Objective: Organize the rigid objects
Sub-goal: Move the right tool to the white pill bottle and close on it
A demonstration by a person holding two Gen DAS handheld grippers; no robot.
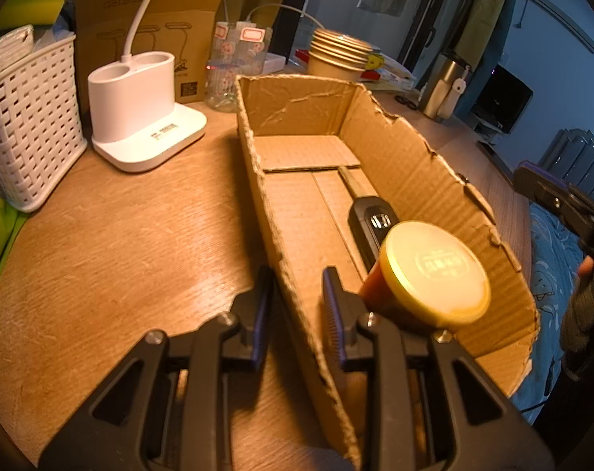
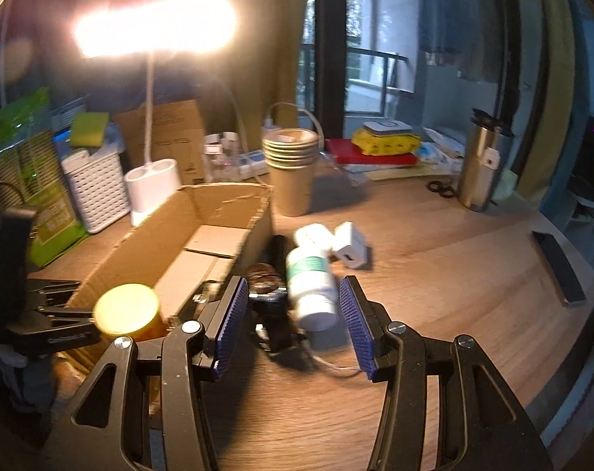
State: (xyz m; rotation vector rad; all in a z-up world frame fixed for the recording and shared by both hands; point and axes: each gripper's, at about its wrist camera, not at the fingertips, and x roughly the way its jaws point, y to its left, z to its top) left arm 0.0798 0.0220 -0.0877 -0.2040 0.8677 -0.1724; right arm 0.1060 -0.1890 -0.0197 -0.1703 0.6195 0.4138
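Note:
An open cardboard box (image 1: 414, 165) lies on the wooden desk. My left gripper (image 1: 297, 272) is shut on its long side wall, one finger outside and one inside. In the box stand a brown jar with a yellow lid (image 1: 434, 274) and a black car key (image 1: 371, 219). In the right wrist view, my right gripper (image 2: 293, 278) is open just right of the box (image 2: 218, 227). A white pill bottle with a green label (image 2: 312, 286) lies between its fingers, not pressed. A blurred dark object (image 2: 269, 314) lies beside the bottle. A white charger (image 2: 350, 249) sits behind them.
A white lamp base (image 1: 139, 110) and a woven basket (image 1: 30, 129) stand left of the box. A stack of paper cups (image 2: 291, 165) is behind it. A steel tumbler (image 2: 479, 165), scissors (image 2: 440, 188) and books are at the back right. A black flat bar (image 2: 560, 271) lies near the right desk edge.

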